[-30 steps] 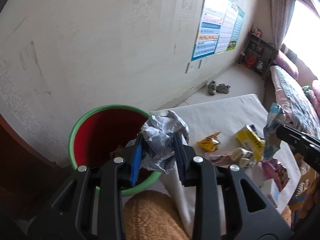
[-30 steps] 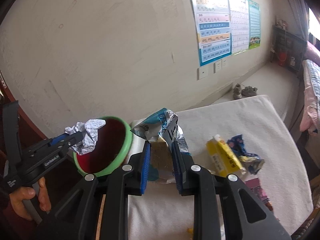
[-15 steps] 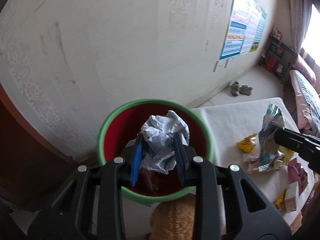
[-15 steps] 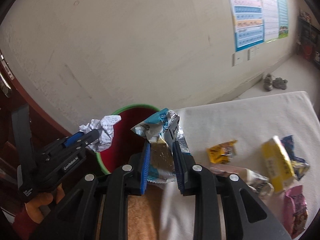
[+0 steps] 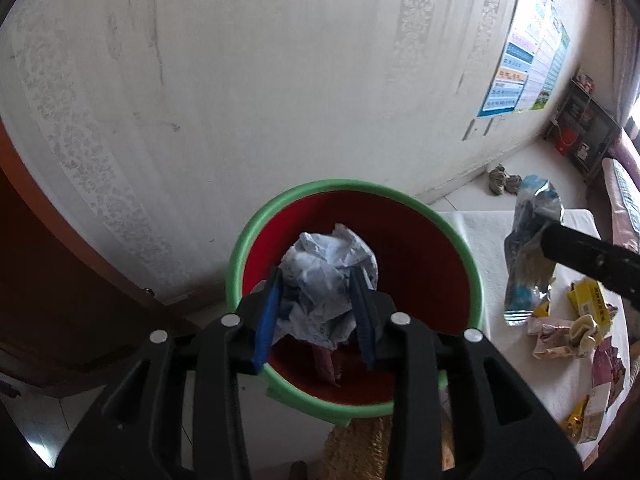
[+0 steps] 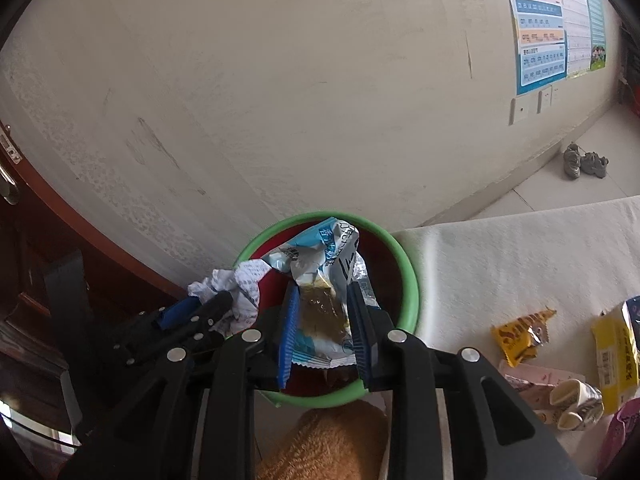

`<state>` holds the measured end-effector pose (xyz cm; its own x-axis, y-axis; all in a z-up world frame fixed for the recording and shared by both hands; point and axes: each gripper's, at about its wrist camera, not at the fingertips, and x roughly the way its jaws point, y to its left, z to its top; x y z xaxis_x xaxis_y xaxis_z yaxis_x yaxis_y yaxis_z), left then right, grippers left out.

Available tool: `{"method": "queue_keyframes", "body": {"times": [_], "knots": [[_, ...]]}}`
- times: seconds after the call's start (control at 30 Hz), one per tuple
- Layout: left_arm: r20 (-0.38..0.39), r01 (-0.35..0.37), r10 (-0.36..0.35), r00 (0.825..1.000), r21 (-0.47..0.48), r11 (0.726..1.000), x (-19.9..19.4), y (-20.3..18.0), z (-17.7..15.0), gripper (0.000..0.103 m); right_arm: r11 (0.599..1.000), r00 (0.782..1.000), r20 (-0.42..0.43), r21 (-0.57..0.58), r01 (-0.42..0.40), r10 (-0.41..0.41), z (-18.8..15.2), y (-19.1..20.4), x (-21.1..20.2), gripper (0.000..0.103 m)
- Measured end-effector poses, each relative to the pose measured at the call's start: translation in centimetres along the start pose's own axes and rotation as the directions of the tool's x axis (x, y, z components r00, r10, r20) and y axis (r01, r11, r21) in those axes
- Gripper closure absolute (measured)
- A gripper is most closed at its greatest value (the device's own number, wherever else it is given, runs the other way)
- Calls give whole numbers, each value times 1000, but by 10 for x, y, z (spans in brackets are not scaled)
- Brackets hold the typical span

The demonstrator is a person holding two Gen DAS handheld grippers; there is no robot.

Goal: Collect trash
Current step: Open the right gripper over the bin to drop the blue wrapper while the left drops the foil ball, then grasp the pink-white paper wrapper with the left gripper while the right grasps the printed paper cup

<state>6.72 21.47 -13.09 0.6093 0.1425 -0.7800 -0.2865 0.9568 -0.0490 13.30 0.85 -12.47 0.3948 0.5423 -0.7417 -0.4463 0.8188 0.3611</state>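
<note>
The crumpled paper ball (image 5: 328, 280) hangs right over the mouth of the red bin (image 5: 436, 276) with the green rim, sitting between the blue pads of the left gripper (image 5: 318, 312). Nothing but air lies between it and the bin's floor, so the coming move looks like a plain drop straight down. The left jaws have just been opening; they stand partway apart with the paper wedged between them, the pads touching its sides, so it looks held only loosely now.

Beside it, the right gripper (image 6: 324, 332) carries a blue and silver snack wrapper (image 6: 324, 276). The wrapper stands with its long axis running up from the jaws, its upper end over the bin and its lower end between the pads. These jaws have just been easing open too, yet they stand narrow and the pads press on the flat packet. From the right wrist view both grippers sit over the near side of the bin, the left one closer to its left rim.

Further out, the white-covered desk (image 6: 520, 248) butts against the bin and carries more trash: a yellow wrapper (image 6: 522, 334), a yellow carton (image 6: 612, 354) and pink packets (image 5: 606, 366). Behind everything is the pale wall (image 6: 320, 80) with a poster (image 6: 548, 28).
</note>
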Motion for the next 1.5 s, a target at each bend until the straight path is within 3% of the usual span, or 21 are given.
{"method": "queue_keyframes", "body": {"times": [0.13,0.4,0.53,0.7,0.73,1.03,1.1,1.13,1.27,1.37,1.5], "knots": [[10,-12,12,1000,-11,1000,0,4,-2,53,1000,999,33,9,-7,7,4,-1,-3,47],[7,1,-1,1000,-2,1000,-6,-3,-10,47,1000,999,51,28,7,-9,-10,-15,-27,46],[-8,28,-28,1000,17,999,-8,-15,-15,43,992,992,41,-37,119,-118,-34,-43,-48,38],[-35,82,-80,996,47,996,-11,-39,-24,42,941,952,-61,-184,286,-301,-57,-91,-52,34],[-36,88,-86,996,60,994,-12,-44,-26,42,930,940,-83,-199,309,-330,-61,-103,-52,29],[-67,149,-140,988,136,980,-24,-84,-43,39,901,878,-239,-241,360,-415,-96,-172,-29,20],[-75,158,-147,986,154,976,-25,-90,-46,39,911,885,-247,-232,341,-394,-102,-176,-26,26],[-78,160,-148,986,172,972,-26,-94,-48,39,921,893,-249,-213,326,-374,-105,-178,-26,41],[-77,166,-152,985,226,960,-30,-106,-51,39,951,925,-227,-135,280,-305,-110,-178,-37,45],[-74,189,-175,982,262,946,-32,-118,-49,39,958,937,-202,-86,273,-285,-117,-173,-52,46],[-90,247,-231,969,362,899,-27,-147,-48,34,964,948,-189,20,264,-256,-131,-170,-74,46]]}}
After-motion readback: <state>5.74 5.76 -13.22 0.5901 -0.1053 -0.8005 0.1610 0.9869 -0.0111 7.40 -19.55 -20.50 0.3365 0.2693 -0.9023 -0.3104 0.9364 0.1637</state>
